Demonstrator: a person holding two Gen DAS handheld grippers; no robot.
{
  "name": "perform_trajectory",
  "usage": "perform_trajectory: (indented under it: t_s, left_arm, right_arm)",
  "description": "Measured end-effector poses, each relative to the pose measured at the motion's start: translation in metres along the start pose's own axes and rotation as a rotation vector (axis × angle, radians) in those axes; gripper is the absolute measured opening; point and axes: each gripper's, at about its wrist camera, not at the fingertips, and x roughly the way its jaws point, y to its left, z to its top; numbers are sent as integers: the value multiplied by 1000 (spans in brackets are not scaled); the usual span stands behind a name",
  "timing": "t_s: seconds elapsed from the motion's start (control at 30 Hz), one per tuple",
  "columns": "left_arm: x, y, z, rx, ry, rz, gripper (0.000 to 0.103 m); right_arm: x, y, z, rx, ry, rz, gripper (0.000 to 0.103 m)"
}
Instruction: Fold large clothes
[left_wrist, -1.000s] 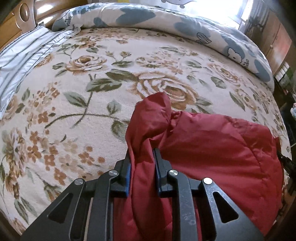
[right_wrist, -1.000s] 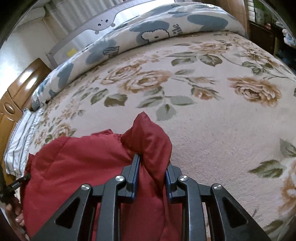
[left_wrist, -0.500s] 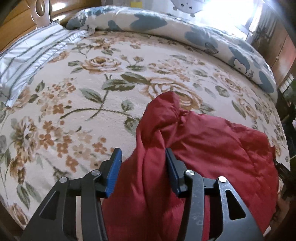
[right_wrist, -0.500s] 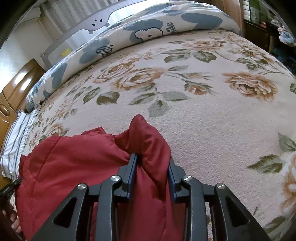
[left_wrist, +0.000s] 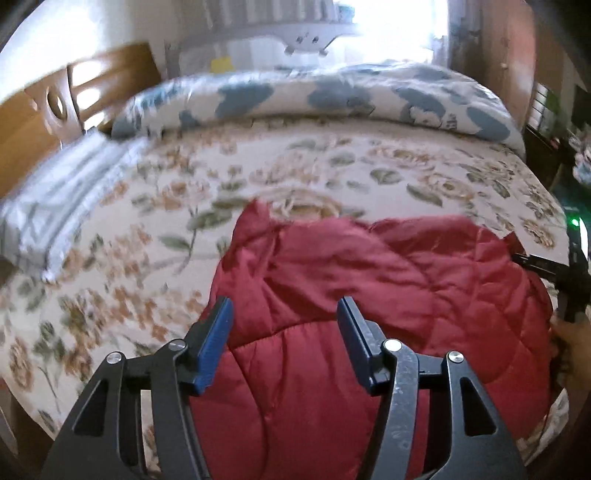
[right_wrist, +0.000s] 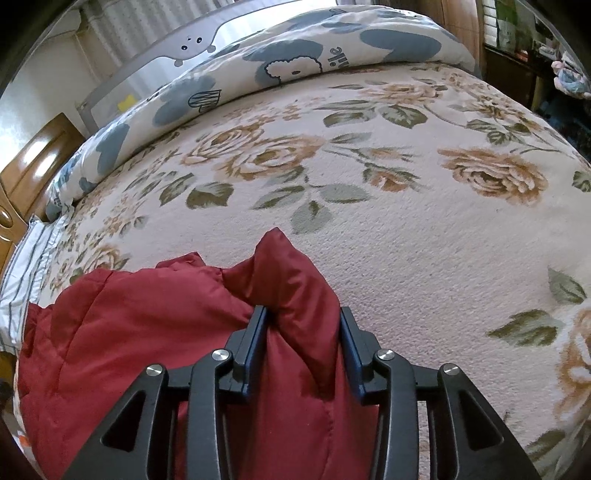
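Note:
A dark red quilted jacket (left_wrist: 369, 295) lies bunched on the floral bedspread (left_wrist: 332, 170). My left gripper (left_wrist: 284, 310) hovers above the jacket's near part. Its jaws are opening and stand wide, with nothing pinched between the blue pads. In the right wrist view the jacket (right_wrist: 129, 332) spreads to the left, and a raised fold of it stands up between the fingers of my right gripper (right_wrist: 303, 321). Those jaws are opening too, but the puffy fabric still fills the gap and touches both pads. The right gripper (left_wrist: 569, 280) also shows at the left wrist view's right edge.
A blue-and-white duvet (right_wrist: 295, 62) is rolled along the bed's far side. A striped pillow (left_wrist: 62, 206) and wooden headboard (left_wrist: 44, 122) lie to the left. A grey bed rail (right_wrist: 177, 48) stands behind, with dark furniture (right_wrist: 517, 74) at the right.
The left gripper opened, let go of its jacket corner and drew back and up; the corner sank. The right gripper's jaws widened around its fold while that hand stayed put.

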Motion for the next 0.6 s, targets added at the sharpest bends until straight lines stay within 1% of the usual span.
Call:
perform_trajectory:
  t_s: [0.07,0.17,0.23,0.27,0.3,0.4,0.47,0.6]
  left_arm:
    - [2,-10,-2,40,23,-45,58]
    - [13,-27,-11,88,65,-66,58]
    - [28,-37,-18,115,112,-87,58]
    - [35,-43,-24,123,127,-70,58]
    - [43,-45,-29,129,139,-57,58]
    - [55,-46,-36,111,146,-42,60]
    - [56,-46,-35,99,148,-44,60]
    - [58,-45,-34,87,150,-48,60]
  right_arm:
    - [-4,1,1,-2,-9,-11,42]
    - [-20,4,1,-13,-54,-25,42]
    - [-37,6,2,-26,-96,-27,49]
    - [-46,7,2,-33,-118,-24,56]
    - [-55,9,1,-44,-138,-21,58]
    - [-80,16,0,-75,-177,-6,58]
    - [-97,24,-6,-102,-183,34,59]
    - [-112,51,-31,-191,-136,112,61]
